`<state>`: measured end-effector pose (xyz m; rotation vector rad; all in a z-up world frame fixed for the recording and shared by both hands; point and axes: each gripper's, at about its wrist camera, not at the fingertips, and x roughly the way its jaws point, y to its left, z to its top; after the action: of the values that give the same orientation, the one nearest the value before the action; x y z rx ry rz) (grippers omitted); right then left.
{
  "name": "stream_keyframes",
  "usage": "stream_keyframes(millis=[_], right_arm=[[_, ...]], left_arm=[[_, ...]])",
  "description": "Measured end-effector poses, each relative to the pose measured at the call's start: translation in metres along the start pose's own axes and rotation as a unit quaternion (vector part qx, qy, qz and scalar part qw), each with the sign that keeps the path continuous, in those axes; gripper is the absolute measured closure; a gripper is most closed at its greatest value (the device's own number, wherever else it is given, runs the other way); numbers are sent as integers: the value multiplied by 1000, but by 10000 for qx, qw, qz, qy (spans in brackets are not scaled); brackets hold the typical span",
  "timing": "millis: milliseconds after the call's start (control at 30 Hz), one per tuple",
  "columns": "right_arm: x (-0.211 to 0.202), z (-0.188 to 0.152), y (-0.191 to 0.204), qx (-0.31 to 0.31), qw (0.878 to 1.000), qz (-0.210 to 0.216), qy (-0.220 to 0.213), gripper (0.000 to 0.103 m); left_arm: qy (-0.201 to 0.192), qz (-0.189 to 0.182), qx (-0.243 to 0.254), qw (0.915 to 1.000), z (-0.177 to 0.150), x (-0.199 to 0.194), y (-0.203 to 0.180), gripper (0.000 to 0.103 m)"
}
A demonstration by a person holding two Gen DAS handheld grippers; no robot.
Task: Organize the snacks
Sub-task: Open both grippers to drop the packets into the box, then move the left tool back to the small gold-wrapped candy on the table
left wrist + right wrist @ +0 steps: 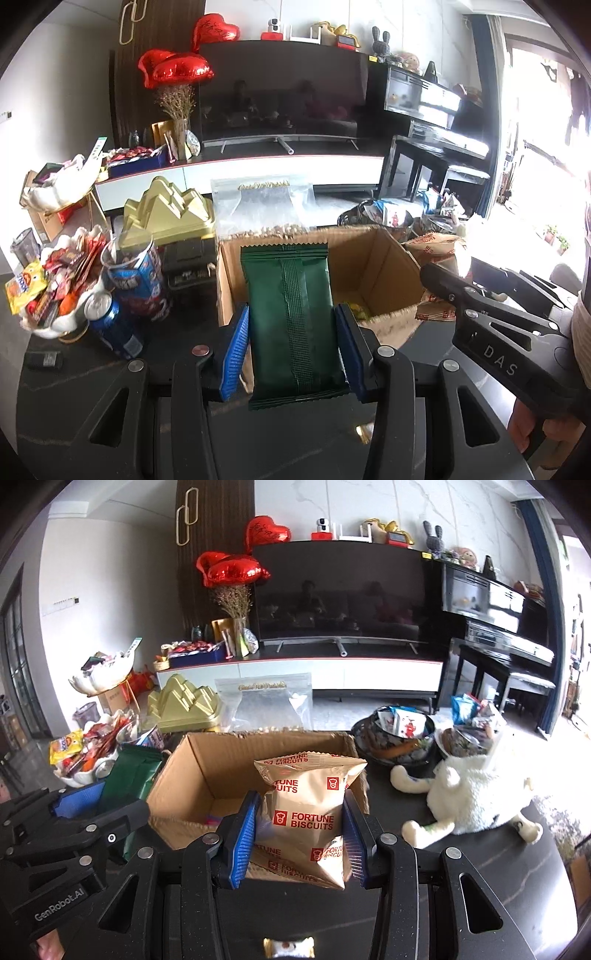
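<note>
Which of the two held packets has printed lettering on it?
The tan packet in the right gripper, printed "FORTUNE BISCUITS" in red. The dark green packet in the left gripper shows no lettering.

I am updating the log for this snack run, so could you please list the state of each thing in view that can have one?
left gripper: shut on the green packet
green packet: held upright in front of the box
right gripper: shut on the Fortune Biscuits packet
Fortune Biscuits packet: sealed, held at the box
cardboard box: open, nearly empty
blue can: tilted
television: off
</note>
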<state>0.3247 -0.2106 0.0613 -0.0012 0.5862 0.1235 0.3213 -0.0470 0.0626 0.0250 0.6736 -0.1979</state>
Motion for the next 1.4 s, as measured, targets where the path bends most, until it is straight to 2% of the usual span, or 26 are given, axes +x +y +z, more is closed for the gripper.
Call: stream_keyframes(millis=[200,333,400,533,800,1067,1400], right_arm=[[23,18,6,-192,9998,-3,-64,59],[41,26,9,-233,9997,17,-43,59],[49,29,9,-217,9997,62,-26,57],[54,27,8,-222,9997,-86,27,32],[35,17,3,-166,9997,-166,39,32],[-6,-4,-8,74,9998,-165,-14,31],[-47,-41,-31,333,9979,-559,-2,31]], left_arm=[[154,-110,-122,9997,17,32,14,58],[220,-42,-201,9995,28,50,21,57],[311,22,-168,9994,32,59,21,52],[208,223,-35,9995,32,58,22,44],[7,166,35,9999,20,29,14,42],[-135,28,211,9997,3,-5,-7,41],[30,-261,520,9983,-32,-18,-35,41]])
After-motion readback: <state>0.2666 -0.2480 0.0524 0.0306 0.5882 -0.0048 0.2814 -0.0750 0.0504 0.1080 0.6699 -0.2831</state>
